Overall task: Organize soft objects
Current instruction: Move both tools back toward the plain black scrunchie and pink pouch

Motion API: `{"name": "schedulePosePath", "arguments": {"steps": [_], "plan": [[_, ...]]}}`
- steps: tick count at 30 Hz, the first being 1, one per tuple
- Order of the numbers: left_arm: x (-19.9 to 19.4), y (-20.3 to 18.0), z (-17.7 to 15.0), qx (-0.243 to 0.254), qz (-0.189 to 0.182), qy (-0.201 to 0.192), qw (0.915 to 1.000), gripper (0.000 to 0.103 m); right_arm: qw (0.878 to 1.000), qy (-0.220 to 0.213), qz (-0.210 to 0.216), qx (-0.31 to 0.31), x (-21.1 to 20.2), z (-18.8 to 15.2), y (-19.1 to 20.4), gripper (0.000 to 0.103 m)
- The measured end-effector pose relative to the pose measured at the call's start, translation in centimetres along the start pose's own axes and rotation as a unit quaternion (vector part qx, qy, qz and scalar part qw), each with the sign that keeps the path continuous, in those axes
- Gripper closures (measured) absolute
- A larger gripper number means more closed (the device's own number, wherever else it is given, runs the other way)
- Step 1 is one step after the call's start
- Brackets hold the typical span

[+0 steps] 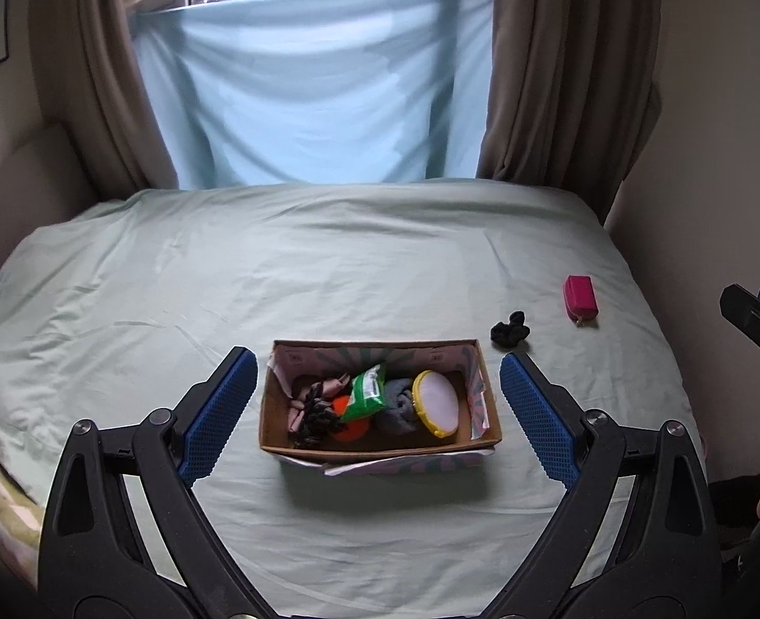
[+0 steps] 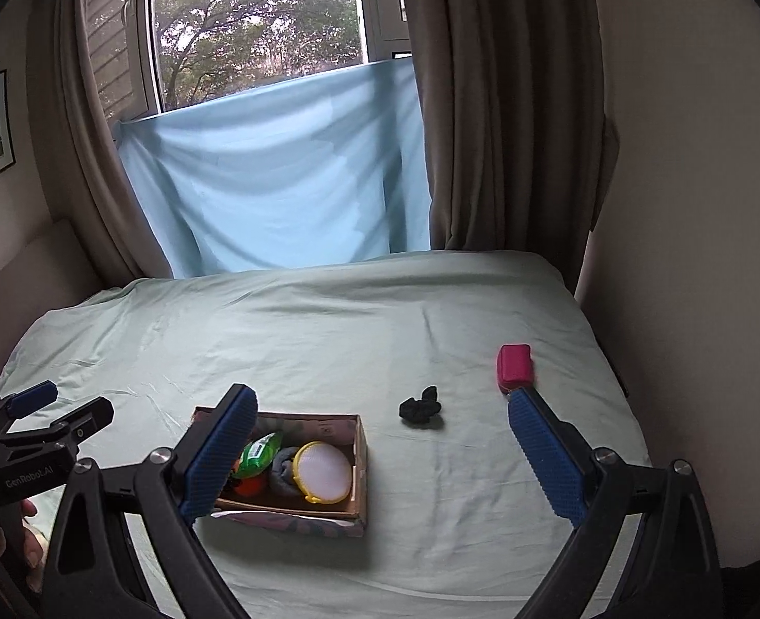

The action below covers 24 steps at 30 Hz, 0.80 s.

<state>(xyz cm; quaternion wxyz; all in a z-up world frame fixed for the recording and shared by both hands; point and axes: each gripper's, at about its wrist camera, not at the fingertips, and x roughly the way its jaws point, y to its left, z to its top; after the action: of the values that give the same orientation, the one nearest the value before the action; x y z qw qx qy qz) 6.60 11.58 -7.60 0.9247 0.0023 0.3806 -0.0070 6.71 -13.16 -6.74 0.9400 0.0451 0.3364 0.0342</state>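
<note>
Two soft things loose on bed right of box point(image 2: 281, 469): black scrunchie point(image 2: 421, 407) nearer, pink pouch point(image 2: 514, 363) beyond, long axis pointing away. Right gripper point(image 2: 380, 464) closer, fingers wide, empty; left gripper point(image 1: 374, 412) likewise wide.

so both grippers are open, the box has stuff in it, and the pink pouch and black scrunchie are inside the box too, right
Not quite. The pink pouch and the black scrunchie lie on the bed sheet, outside the box, off to its right; the right wrist view shows this plainly. The rest holds: the left gripper and right gripper are both open, and the box has things in it.
</note>
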Motion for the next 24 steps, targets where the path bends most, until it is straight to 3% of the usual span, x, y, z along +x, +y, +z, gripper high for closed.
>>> {"name": "schedulePosePath", "arguments": {"steps": [6, 13, 24], "plan": [[3.6, -6.1, 0.5, -0.026, -0.014, 0.03, 0.9991, 0.008, 1.0, 0.017, 0.002, -0.008, 2.6, 0.5, -6.2, 0.006], [10.4, -13.8, 0.5, -0.036, 0.0, 0.051, 0.9981, 0.008, 0.999, 0.03, 0.008, -0.02, 9.0, 0.8, -12.9, 0.006], [27.1, -24.3, -2.6, 0.0, 0.003, 0.083, 0.9965, 0.008, 0.999, 0.051, -0.017, 0.007, 23.6, -1.7, -20.7, 0.006]]}}
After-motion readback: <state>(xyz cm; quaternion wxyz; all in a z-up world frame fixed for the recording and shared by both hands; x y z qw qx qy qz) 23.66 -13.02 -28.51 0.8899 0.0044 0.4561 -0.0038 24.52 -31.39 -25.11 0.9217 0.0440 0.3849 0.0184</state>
